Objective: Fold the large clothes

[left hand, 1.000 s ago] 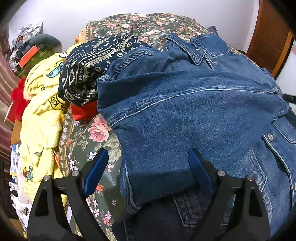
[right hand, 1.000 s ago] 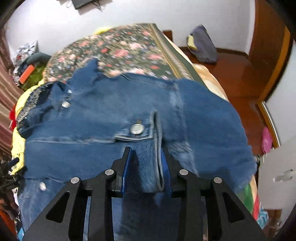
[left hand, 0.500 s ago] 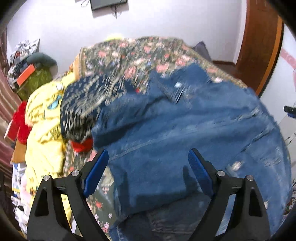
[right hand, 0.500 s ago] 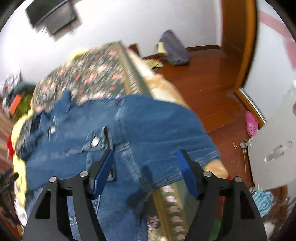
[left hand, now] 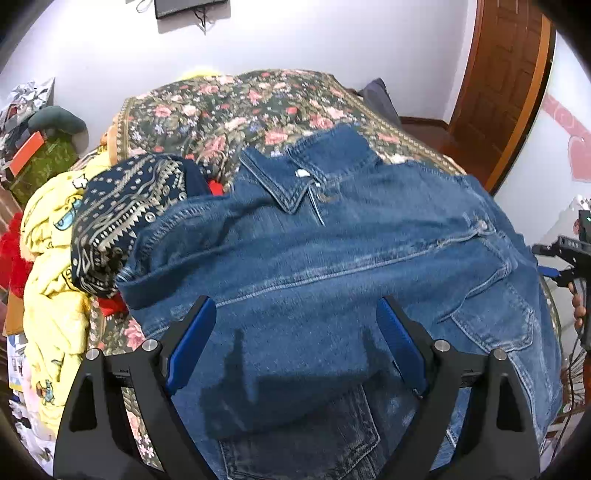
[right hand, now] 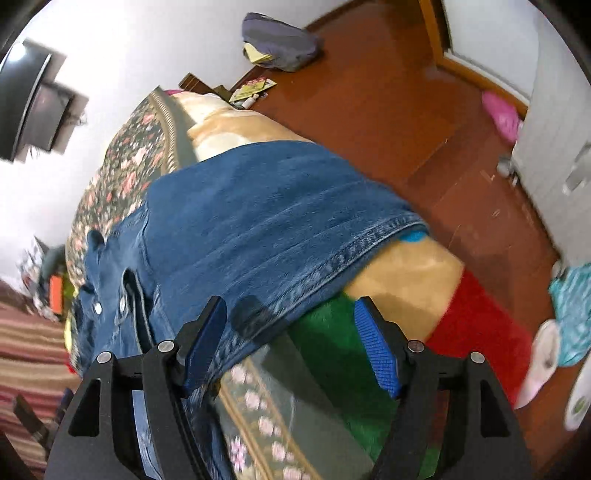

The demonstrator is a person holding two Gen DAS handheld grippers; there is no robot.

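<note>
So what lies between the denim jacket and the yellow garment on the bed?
In the left wrist view, a navy patterned cloth lies between the denim jacket and the yellow garment, with some red fabric beneath it.

One blue denim jacket is counted on one floral-patterned bedspread. Beside it, one navy patterned cloth and one yellow cartoon-print garment are seen. Two black grippers with blue pads, left and right, are tallied.

Home bedroom: bed with floral cover, laundry pile at its side, wall TV, wooden door, wood floor strewn with items.
</note>
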